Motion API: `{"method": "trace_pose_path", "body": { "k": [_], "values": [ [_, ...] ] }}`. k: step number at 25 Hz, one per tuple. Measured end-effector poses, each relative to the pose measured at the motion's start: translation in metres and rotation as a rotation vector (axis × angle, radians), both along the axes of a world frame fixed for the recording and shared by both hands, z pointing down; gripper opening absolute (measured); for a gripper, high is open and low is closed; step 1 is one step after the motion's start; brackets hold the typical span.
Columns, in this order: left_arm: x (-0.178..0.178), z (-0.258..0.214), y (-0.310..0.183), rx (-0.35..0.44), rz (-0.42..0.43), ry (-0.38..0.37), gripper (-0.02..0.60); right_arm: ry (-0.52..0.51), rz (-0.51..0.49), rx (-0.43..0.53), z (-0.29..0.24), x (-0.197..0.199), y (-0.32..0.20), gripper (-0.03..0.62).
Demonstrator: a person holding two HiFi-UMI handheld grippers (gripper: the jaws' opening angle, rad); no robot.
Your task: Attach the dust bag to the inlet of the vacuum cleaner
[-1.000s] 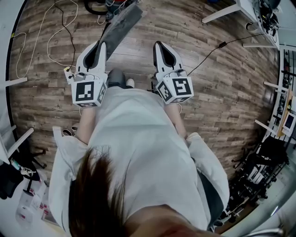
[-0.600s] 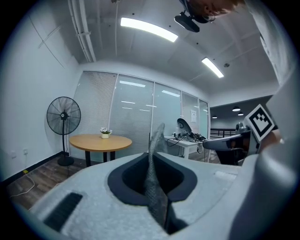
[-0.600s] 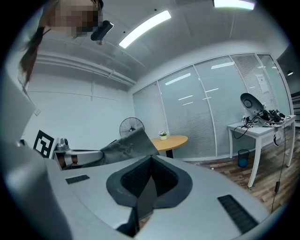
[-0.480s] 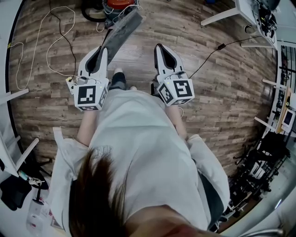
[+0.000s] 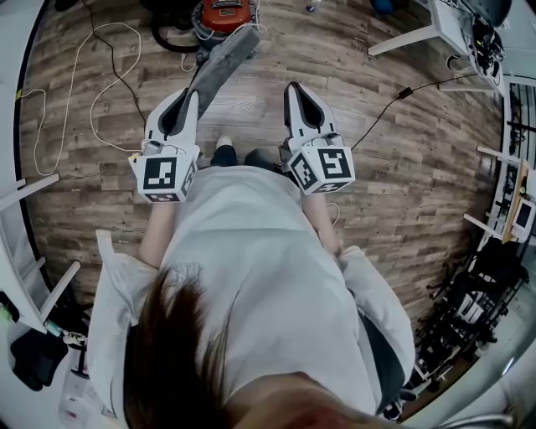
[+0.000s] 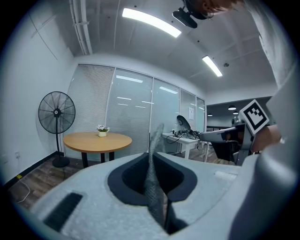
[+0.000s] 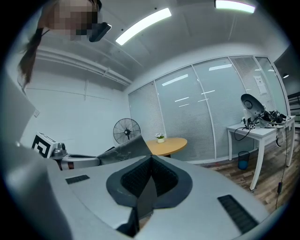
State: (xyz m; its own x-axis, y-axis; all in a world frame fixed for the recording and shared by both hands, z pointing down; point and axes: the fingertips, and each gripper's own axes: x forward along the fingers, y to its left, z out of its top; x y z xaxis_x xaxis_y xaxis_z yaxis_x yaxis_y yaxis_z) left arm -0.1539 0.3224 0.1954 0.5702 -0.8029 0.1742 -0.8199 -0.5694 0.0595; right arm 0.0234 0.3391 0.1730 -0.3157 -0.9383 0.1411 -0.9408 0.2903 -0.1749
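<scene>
A flat grey dust bag (image 5: 219, 63) sticks forward and to the right from my left gripper (image 5: 188, 94), whose jaws are shut on its near end. In the left gripper view the bag's (image 6: 153, 187) edge stands upright between the jaws. A red vacuum cleaner (image 5: 224, 12) with a black hose sits on the wood floor just past the bag's far end. My right gripper (image 5: 294, 87) is held level beside the left one, shut with nothing in it. The right gripper view shows its jaws closed and the dust bag (image 7: 124, 151) off to the left.
A white cable (image 5: 100, 92) loops over the floor at left and a black cable (image 5: 381, 105) runs at right. A white desk (image 5: 435, 21) stands far right. A round wooden table (image 6: 97, 140) and a standing fan (image 6: 56, 114) are by the glass wall.
The person has walked forward with both grippers. The red vacuum cleaner has come into view at the top and now lies close to the bag's far end.
</scene>
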Motion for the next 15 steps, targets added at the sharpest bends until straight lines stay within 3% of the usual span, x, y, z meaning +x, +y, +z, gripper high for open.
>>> {"method": "trace_pose_path", "body": {
  "k": [6, 15],
  "values": [
    [-0.005, 0.003, -0.016, -0.012, -0.023, -0.003, 0.038, 0.0, -0.015, -0.006, 0.002, -0.005, -0.016, 0.003],
    [0.002, 0.013, -0.048, -0.043, -0.112, -0.03, 0.038, -0.035, -0.046, -0.04, 0.017, 0.02, -0.056, 0.003]
  ]
}}
